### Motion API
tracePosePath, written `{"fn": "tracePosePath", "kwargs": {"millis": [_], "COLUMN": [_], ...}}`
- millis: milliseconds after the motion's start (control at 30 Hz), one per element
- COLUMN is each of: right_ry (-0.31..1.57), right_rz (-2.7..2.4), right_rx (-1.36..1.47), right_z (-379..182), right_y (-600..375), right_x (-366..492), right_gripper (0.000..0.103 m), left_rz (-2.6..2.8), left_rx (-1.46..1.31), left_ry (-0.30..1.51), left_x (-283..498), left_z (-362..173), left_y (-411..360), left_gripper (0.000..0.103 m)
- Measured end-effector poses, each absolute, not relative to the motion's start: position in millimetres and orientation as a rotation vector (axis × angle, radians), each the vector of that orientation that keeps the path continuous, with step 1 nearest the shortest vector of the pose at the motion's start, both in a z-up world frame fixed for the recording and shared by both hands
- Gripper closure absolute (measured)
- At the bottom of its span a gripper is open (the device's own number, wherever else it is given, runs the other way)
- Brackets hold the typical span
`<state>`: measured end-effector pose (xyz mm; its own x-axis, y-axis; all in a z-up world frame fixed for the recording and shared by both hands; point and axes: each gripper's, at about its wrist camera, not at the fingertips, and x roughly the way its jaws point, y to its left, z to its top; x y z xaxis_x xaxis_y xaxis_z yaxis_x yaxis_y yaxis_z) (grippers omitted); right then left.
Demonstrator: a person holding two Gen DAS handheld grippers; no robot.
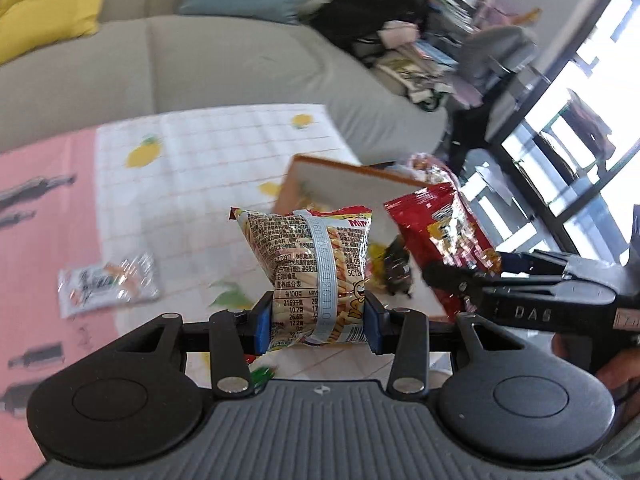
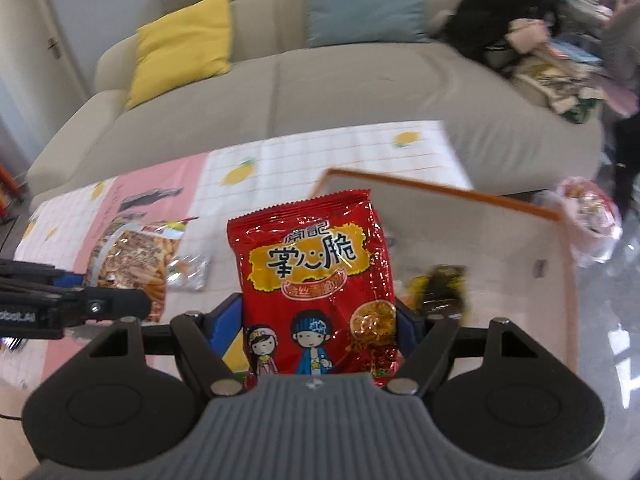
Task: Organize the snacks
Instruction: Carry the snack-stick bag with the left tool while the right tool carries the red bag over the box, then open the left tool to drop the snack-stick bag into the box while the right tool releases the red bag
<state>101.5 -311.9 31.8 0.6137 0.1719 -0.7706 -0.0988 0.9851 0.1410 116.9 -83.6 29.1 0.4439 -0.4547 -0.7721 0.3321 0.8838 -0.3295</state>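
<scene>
My left gripper (image 1: pixel 318 320) is shut on a yellow-and-red pack of stick snacks (image 1: pixel 312 268) and holds it upright above the table. My right gripper (image 2: pixel 320 328) is shut on a red noodle-snack bag (image 2: pixel 316 280) with cartoon children on it, held upright. Each gripper shows in the other's view: the right one with its red bag (image 1: pixel 444 240) at the left wrist view's right, the left one with its pack (image 2: pixel 132 264) at the right wrist view's left. A white tray with an orange rim (image 2: pixel 440 190) lies just beyond both packs, and a dark-and-yellow snack (image 2: pixel 440 288) lies in it.
A small silver snack packet (image 1: pixel 108 284) lies on the lemon-print tablecloth (image 1: pixel 224 152) to the left. A beige sofa (image 2: pixel 320 88) with yellow and blue cushions stands behind the table. A pink bag (image 2: pixel 592 216) sits past the tray's right end.
</scene>
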Motion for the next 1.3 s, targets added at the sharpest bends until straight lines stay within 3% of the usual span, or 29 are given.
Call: {"fn": "tracePosePath", "kwargs": {"millis": [267,667,1300], "right_ry": [0.928,1.128,1.294], "right_rz": [-0.002,-0.115,-0.135], "right_rx": [0.070,-0.045,-0.226], "right_z": [23,-38,-83], "right_y": [-372,-394,-387], "right_x": [126,162,180], "right_gripper": [0.030,0.030,0.029], "left_rz": [-0.584,-0.629,-0.573], "left_rx": [-0.036,0.081,0.185], "left_ry": [1.017,1.205,1.293], "left_x": [146,178,194], "left_z": [29,-36,-84], "left_y": [-145,-216,-240], "left_gripper": [0.054,0.054,0.053]}}
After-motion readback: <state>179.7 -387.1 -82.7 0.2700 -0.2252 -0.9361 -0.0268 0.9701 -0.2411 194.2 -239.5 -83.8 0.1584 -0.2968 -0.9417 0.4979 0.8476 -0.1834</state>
